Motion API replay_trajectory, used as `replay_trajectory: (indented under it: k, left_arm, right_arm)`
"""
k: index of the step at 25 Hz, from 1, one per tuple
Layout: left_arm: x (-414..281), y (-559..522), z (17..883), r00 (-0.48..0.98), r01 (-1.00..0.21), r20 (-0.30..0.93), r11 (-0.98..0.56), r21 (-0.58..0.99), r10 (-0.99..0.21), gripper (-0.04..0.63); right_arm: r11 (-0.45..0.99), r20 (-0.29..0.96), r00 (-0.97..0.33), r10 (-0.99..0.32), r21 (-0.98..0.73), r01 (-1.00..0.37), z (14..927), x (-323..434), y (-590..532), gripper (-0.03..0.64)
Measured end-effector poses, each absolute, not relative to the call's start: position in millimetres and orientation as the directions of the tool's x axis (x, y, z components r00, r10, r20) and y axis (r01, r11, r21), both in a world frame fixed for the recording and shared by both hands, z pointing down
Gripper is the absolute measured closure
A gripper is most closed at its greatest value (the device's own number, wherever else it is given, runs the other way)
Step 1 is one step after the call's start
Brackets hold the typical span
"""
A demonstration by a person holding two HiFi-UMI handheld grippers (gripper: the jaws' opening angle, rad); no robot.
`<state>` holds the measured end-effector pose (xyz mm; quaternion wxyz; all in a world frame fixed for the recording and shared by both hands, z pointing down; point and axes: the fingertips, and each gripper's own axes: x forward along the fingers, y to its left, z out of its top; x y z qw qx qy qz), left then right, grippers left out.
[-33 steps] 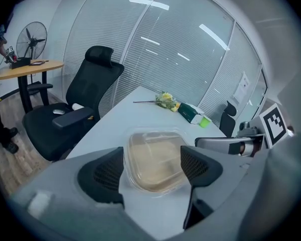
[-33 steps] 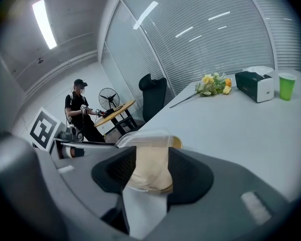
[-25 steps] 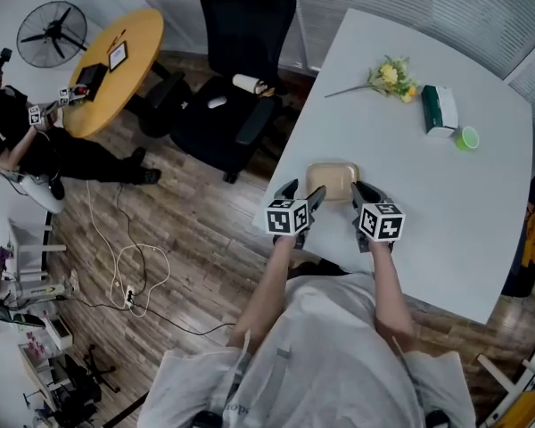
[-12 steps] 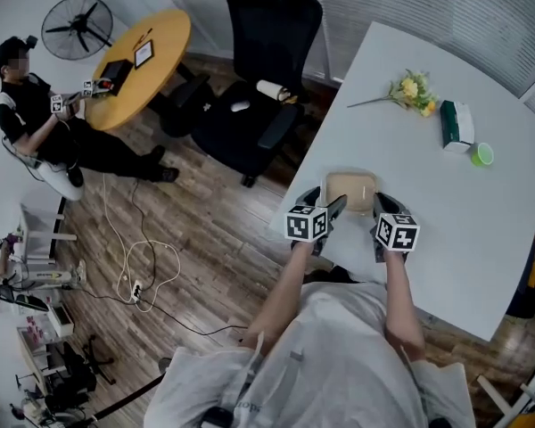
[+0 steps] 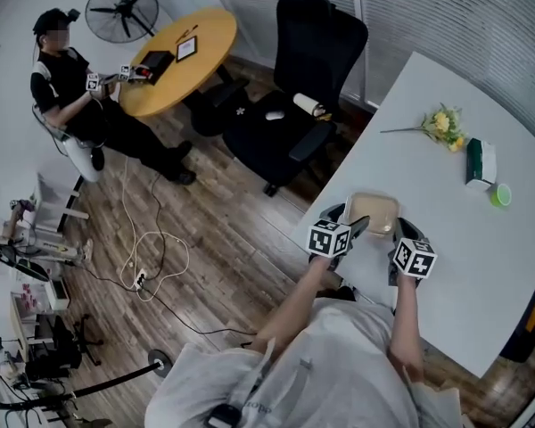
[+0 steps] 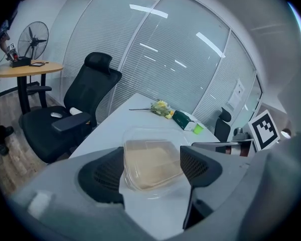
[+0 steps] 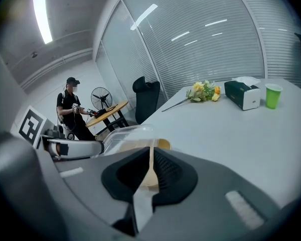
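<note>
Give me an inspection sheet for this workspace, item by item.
Surface: white table, glossy, no spills seen.
Job's things: clear lidded container with beige contents, near the table's front edge.
Clutter: yellow flowers, green tissue box and green cup at the far end, apart from the container.
Grippers: left gripper open, jaws astride the container; right gripper shut on the container's edge.
Cables: loose cable on the wood floor.
Surroundings: black office chair, round wooden table, fan, seated person.
</note>
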<state>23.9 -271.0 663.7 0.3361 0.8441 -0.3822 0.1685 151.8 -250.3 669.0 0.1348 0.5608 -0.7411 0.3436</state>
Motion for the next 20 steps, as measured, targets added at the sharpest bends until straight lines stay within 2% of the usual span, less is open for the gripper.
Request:
replay_trajectory:
  k: [9, 20]
  left_arm:
    - [16.2, -263.8, 653.3, 0.650, -0.760, 0.514, -0.475, 0.444, -0.559, 0.273]
    - [-19.0, -228.7, 626.2, 0.600, -0.798, 0.489, -0.432, 0.419, -0.634, 0.398]
  right_arm:
    - [0.155, 0.562, -0.326, -0.760, -0.330, -0.931, 656.5, 147.7, -241.1, 0.594]
    - [0.163, 0.520, -0.316, -0.793, -0.319, -0.934, 633.1, 124.3, -194.7, 0.592]
